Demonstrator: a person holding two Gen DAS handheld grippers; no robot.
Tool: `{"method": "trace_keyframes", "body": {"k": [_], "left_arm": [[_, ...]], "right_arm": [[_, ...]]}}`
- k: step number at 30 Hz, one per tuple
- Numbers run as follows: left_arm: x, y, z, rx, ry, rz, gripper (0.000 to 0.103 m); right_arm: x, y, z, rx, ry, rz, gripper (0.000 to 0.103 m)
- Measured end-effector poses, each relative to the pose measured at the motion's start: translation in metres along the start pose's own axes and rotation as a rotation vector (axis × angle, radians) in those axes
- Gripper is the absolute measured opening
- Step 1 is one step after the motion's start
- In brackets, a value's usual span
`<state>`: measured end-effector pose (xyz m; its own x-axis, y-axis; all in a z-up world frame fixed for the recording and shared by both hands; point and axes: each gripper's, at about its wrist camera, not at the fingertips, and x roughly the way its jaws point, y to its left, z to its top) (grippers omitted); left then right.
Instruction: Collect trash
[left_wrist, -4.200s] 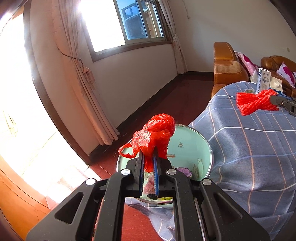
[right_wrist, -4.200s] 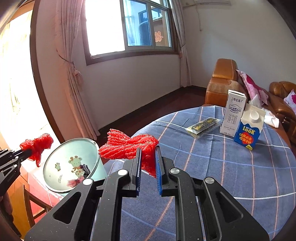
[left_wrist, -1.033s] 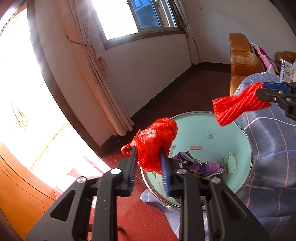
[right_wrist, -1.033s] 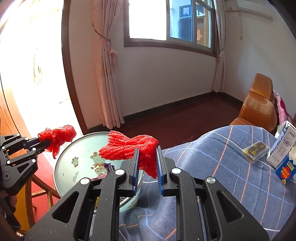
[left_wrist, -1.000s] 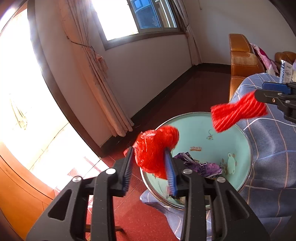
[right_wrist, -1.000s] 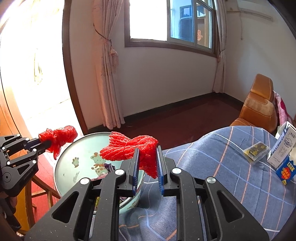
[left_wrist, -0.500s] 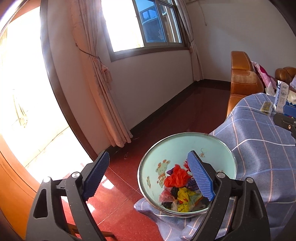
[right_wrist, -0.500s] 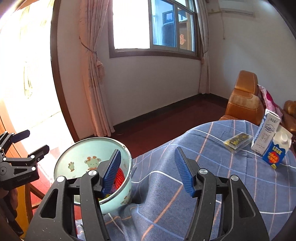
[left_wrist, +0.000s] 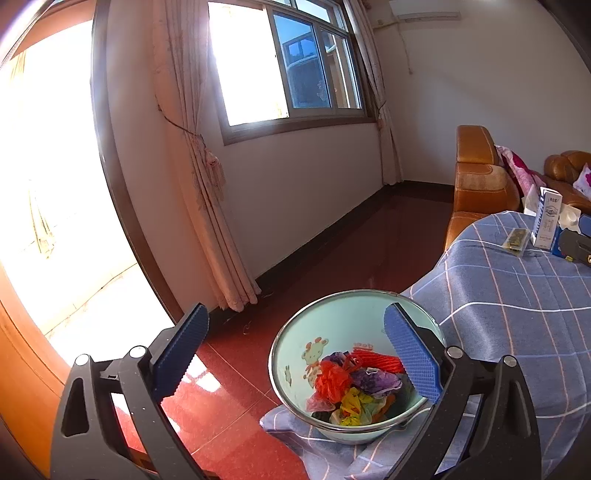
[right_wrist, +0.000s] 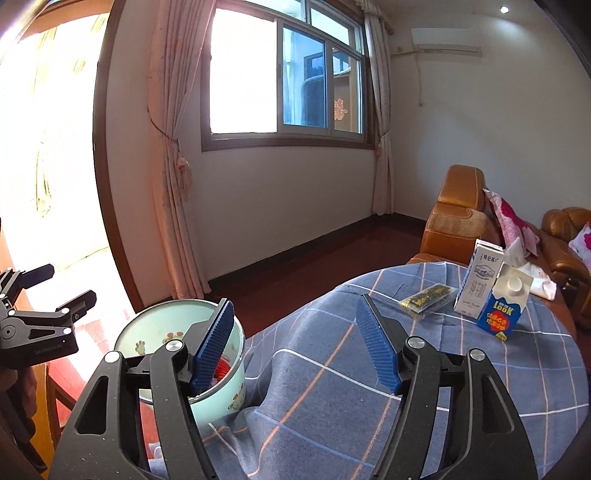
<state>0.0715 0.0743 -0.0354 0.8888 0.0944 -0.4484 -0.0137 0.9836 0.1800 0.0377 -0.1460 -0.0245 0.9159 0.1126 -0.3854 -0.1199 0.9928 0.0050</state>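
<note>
A pale green enamel basin (left_wrist: 295, 339) sits at the table's left edge and holds several crumpled bits of trash: a red plastic bag (left_wrist: 332, 380), a red net (left_wrist: 376, 360), purple and yellow wrappers. My left gripper (left_wrist: 291, 350) is open and empty above and before the basin. My right gripper (right_wrist: 295, 343) is open and empty over the blue checked tablecloth (right_wrist: 332, 387), with the basin (right_wrist: 147, 332) at its left finger. The left gripper also shows in the right wrist view (right_wrist: 48, 295).
On the table's far side stand a white carton (right_wrist: 478, 284), a blue milk carton (right_wrist: 504, 306) and a flat green packet (right_wrist: 428, 295). An orange leather sofa (right_wrist: 458, 221) is behind. Red floor (left_wrist: 351, 251), curtain and window wall lie to the left.
Both grippers opened and dropped their loads: the red bag and the red net now lie in the basin. Both grippers have since drawn back and up a little.
</note>
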Motion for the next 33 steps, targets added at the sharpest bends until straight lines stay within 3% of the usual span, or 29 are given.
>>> {"method": "trace_keyframes", "body": {"k": [33], "left_arm": [[-0.0065,-0.0036,0.0031,0.007,-0.019,0.016,0.097]], "right_arm": [[-0.0108,-0.0091,-0.0039,0.027,-0.024,-0.017,0.071]]}}
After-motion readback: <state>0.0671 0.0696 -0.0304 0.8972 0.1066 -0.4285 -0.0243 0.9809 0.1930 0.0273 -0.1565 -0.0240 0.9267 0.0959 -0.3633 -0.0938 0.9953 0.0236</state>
